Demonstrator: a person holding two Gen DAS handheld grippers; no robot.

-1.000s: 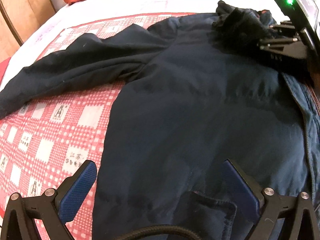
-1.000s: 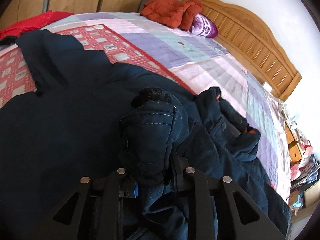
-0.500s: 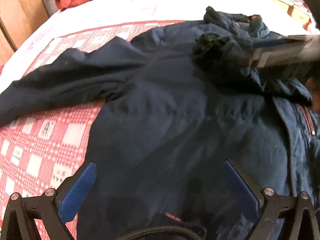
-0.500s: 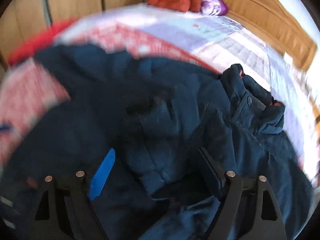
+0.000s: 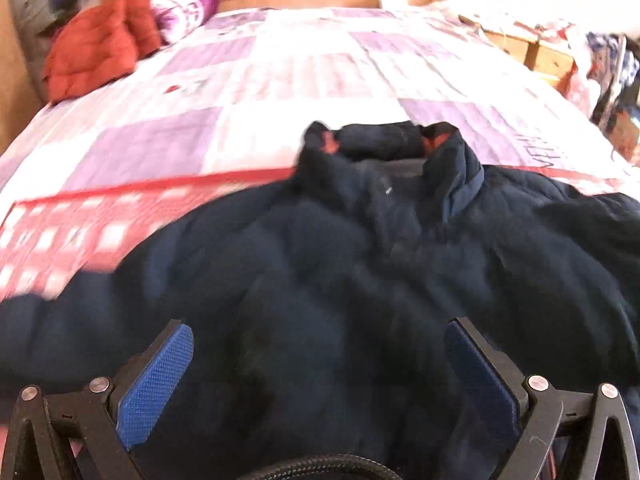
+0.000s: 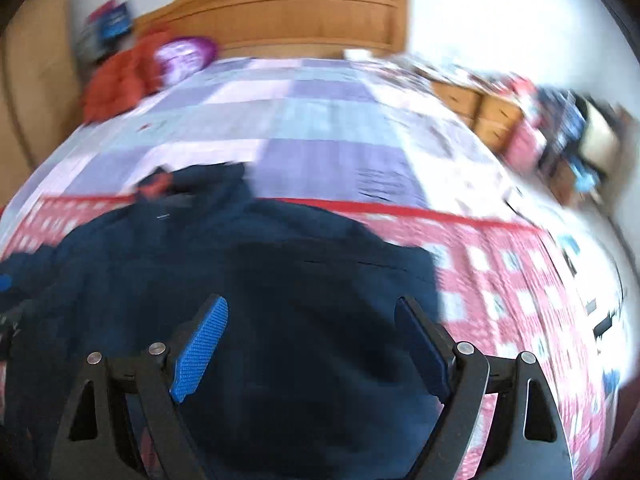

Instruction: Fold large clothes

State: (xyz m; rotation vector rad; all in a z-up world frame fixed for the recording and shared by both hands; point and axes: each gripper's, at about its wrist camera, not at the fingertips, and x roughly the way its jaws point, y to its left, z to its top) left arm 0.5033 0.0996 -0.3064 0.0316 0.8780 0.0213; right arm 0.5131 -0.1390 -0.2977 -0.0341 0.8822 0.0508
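A dark navy jacket (image 5: pixel 360 272) lies spread across the near part of a bed (image 5: pixel 304 80), resting on a red-and-white checked cloth (image 6: pixel 512 280) that covers the lower half of the pale patchwork quilt (image 6: pixel 320 120). Its collar (image 5: pixel 400 148) points toward the wooden headboard (image 6: pixel 280 12), standing up a little and showing an orange lining at both sides. In the left wrist view the jacket fills the width of the picture, with one sleeve running off to the left edge. Both views are blurred.

The left gripper (image 5: pixel 320 364) hangs over the body of the jacket with its jaws spread wide; the blue pads (image 5: pixel 154 384) stand well apart and nothing is pinched between them. The right gripper (image 6: pixel 316 340) is above the jacket's right-hand part, close to where the navy cloth ends and the checked cloth shows. Its jaws have just been opening and now stand wide, the pads clear of the fabric, which lies flat beneath them.

At the head of the bed, on the left, an orange-red padded garment (image 5: pixel 96 44) is heaped beside a purple patterned pillow (image 5: pixel 180 4). To the right of the bed stand wooden bedside drawers (image 6: pixel 476 108) with a clutter of things that cannot be made out.
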